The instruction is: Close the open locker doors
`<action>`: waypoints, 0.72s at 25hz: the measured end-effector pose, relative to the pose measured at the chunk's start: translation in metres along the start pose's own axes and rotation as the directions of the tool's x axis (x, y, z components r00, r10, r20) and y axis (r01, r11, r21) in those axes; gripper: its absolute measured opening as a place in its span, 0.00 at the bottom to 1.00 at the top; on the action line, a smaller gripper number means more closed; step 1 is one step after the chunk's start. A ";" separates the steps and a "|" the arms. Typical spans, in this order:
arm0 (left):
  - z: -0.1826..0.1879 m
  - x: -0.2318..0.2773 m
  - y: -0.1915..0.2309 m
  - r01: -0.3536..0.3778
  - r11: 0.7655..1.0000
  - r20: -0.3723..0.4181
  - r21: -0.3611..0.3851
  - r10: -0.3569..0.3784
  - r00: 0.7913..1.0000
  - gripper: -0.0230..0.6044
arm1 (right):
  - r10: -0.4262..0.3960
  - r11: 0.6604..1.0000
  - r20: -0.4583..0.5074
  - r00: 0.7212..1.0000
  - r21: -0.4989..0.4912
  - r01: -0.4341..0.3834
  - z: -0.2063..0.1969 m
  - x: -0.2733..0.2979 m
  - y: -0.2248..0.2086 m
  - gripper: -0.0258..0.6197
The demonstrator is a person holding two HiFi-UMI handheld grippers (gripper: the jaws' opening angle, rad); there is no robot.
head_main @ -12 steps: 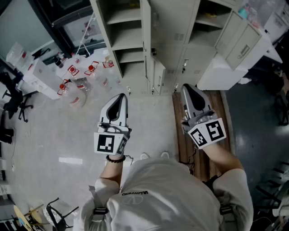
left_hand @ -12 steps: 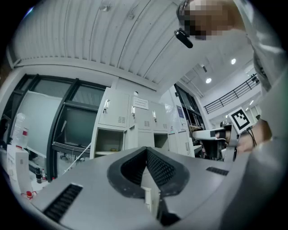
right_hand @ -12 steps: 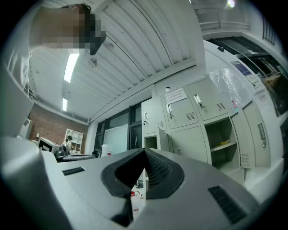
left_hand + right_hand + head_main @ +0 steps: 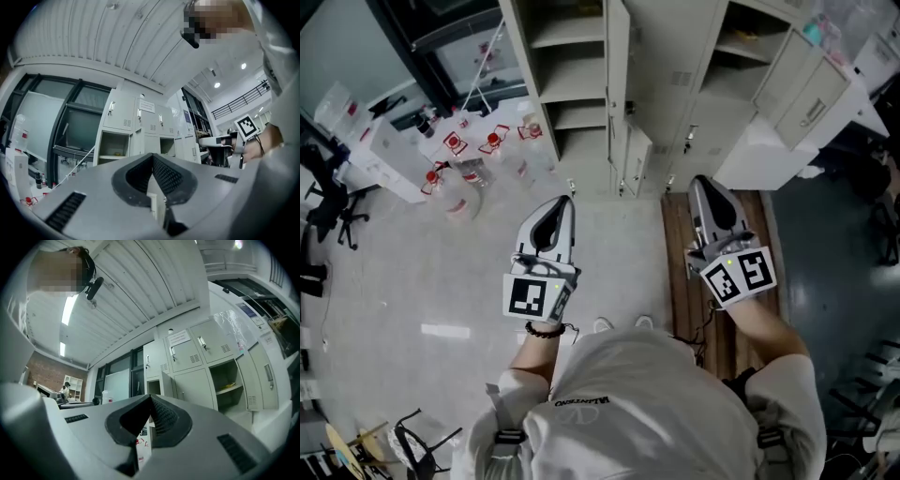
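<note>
Locker doors point(image 4: 619, 84): several stand open on the grey locker bank point(image 4: 670, 56) directly ahead of the person, at the top of the head view. One tall door shows edge-on at centre, a smaller door point(image 4: 636, 161) hangs open below it, and more are swung out at upper right point(image 4: 802, 98).
Open compartments: a shelved bay point(image 4: 562, 66) lies left of the central door, another point(image 4: 741, 42) to its right.
Floor point(image 4: 412, 281): pale and glossy, with a brown wooden strip point(image 4: 677, 281) on the right side.
Person: white shirt point(image 4: 647, 403), both arms held forward.
Left gripper point(image 4: 567, 200): jaws together, nothing between them, clear of the lockers, aimed slightly upward.
Right gripper point(image 4: 698, 180): jaws together, empty, likewise clear of the lockers.
Bottles point(image 4: 455, 164): a red-labelled cluster on the floor, left of the lockers.
</note>
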State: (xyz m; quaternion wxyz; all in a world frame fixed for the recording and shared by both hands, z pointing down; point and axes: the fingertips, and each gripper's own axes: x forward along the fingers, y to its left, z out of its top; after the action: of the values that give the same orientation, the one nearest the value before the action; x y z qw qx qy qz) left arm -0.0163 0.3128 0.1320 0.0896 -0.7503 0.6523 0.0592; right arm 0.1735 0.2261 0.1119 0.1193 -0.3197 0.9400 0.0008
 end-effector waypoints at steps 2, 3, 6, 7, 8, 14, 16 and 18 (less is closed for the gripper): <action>-0.004 -0.001 0.005 0.006 1.000 -0.005 -0.007 -0.006 1.000 0.04 | -0.008 1.000 -0.009 1.000 -0.008 0.008 -0.005 0.004 0.003 0.06; -0.007 -0.002 0.007 0.010 1.000 -0.008 -0.011 -0.010 1.000 0.04 | -0.009 1.000 -0.015 1.000 -0.014 0.009 -0.008 0.006 0.006 0.06; -0.019 -0.004 0.012 0.022 1.000 -0.025 -0.022 -0.023 0.999 0.04 | -0.010 1.000 -0.030 0.999 -0.027 0.009 -0.019 0.012 0.013 0.06; -0.024 -0.003 0.014 0.023 0.999 -0.035 -0.025 -0.024 0.999 0.04 | -0.011 1.000 -0.031 0.999 -0.024 0.011 -0.022 0.014 0.014 0.06; -0.028 -0.002 0.016 0.020 0.999 -0.048 -0.028 -0.021 0.999 0.04 | -0.014 1.000 -0.030 0.999 -0.019 0.014 -0.024 0.016 0.015 0.06; -0.044 0.016 0.017 0.023 0.999 -0.080 -0.035 -0.026 0.996 0.04 | 0.004 1.000 -0.044 0.999 -0.018 -0.005 -0.032 0.029 0.010 0.06; -0.048 0.027 0.015 0.029 0.999 -0.078 -0.035 -0.032 0.996 0.04 | 0.016 1.000 -0.048 0.999 -0.014 -0.017 -0.037 0.036 0.004 0.06; -0.054 0.041 0.012 0.026 0.999 -0.092 -0.032 -0.029 0.995 0.04 | 0.030 1.000 -0.051 0.998 -0.007 -0.030 -0.041 0.044 -0.004 0.06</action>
State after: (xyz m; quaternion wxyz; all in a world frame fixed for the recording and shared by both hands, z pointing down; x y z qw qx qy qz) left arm -0.0242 0.2595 0.1758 0.0487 -0.7624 0.6444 0.0331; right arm 0.1327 0.1928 0.1422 0.0943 -0.3061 0.9473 -0.0018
